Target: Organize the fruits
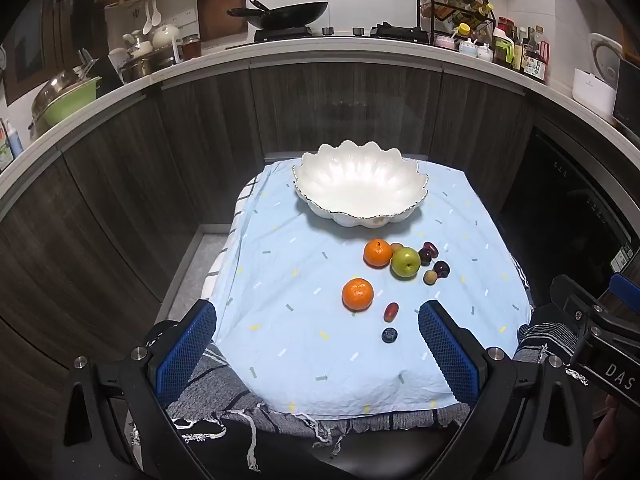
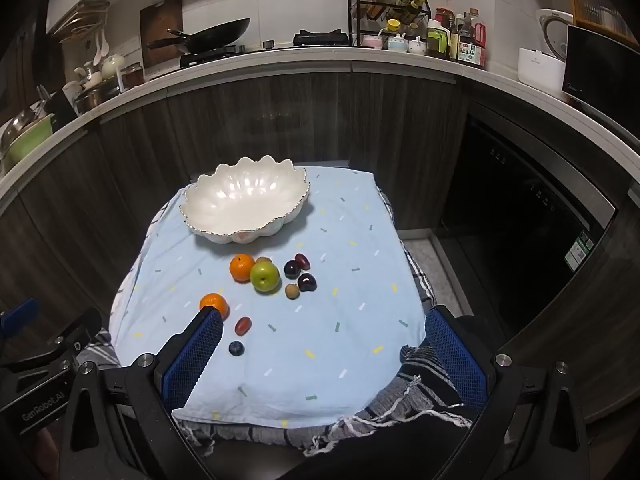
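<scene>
A white scalloped bowl (image 1: 360, 184) (image 2: 244, 204) stands empty at the far side of a light blue cloth (image 1: 288, 312) (image 2: 320, 320). In front of it lie two oranges (image 1: 377, 253) (image 1: 357, 294), a green apple (image 1: 405, 262) (image 2: 264, 276), dark plums (image 1: 441, 269) (image 2: 307, 282), small brown fruits (image 1: 430, 277), a red grape (image 1: 391, 312) (image 2: 243, 325) and a blueberry (image 1: 389, 335) (image 2: 236, 348). My left gripper (image 1: 316, 344) is open and empty over the cloth's near edge. My right gripper (image 2: 324, 352) is open and empty, its left finger partly hiding the near orange (image 2: 214, 303).
The cloth covers a small table with a striped grey towel (image 1: 224, 384) beneath. Dark cabinets (image 1: 200, 128) and a counter with a wok (image 1: 288, 14), pots and bottles (image 1: 520, 48) curve behind. A dark oven front (image 2: 520, 216) stands at the right.
</scene>
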